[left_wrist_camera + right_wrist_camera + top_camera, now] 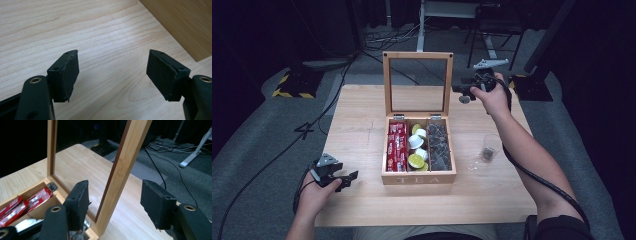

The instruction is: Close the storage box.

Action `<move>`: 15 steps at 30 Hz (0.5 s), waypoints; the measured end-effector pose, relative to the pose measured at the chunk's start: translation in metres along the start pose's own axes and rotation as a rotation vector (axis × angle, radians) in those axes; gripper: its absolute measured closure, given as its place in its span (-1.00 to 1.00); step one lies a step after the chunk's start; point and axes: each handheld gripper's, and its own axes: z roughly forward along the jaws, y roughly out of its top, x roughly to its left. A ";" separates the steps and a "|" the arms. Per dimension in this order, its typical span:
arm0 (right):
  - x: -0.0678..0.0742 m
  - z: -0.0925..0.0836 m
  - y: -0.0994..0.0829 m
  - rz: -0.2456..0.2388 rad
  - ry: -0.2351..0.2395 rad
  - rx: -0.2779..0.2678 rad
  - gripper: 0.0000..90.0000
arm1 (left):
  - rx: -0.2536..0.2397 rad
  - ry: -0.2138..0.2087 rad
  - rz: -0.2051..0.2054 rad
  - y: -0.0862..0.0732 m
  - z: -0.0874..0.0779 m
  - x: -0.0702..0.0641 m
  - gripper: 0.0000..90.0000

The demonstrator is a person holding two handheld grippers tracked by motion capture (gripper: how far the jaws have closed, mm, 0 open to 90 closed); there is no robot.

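Note:
A wooden tea box (pixel 419 178) stands mid-table with its glass-paned lid (pixel 448 85) raised upright. Inside are red packets (pixel 396 146), round capsules (pixel 417 142) and dark tea bags (pixel 438 145). My right gripper (pixel 458 90) is at the lid's right edge. In the right gripper view the lid's side rail (pixel 120 175) stands between the jaws of the right gripper (pixel 116 187), and the pads are clear of it. My left gripper (pixel 349 180) hovers open over bare table by the box's front left corner. In the left gripper view nothing lies between the jaws of the left gripper (pixel 113 56), and the box wall (pixel 180 25) shows ahead.
A clear glass cup (pixel 489 147) with something dark in its bottom stands on the table (pixel 362 120) to the right of the box. Cables and stand legs lie on the grey floor (pixel 257 150) around the table.

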 end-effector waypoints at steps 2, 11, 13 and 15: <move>-0.001 0.003 0.001 -0.001 -0.004 0.000 -0.10 | -0.011 -0.002 -0.010 -0.003 -0.002 0.000 -0.41; -0.005 0.032 0.007 0.006 0.005 0.006 -0.07 | -0.003 0.006 -0.004 -0.009 -0.004 -0.003 -0.42; -0.006 0.038 0.008 0.007 0.003 0.008 -0.06 | 0.005 0.009 -0.007 -0.010 -0.004 -0.003 -0.42; -0.006 0.041 0.008 0.012 0.003 0.006 -0.05 | 0.008 0.010 -0.014 -0.010 -0.003 -0.002 -0.43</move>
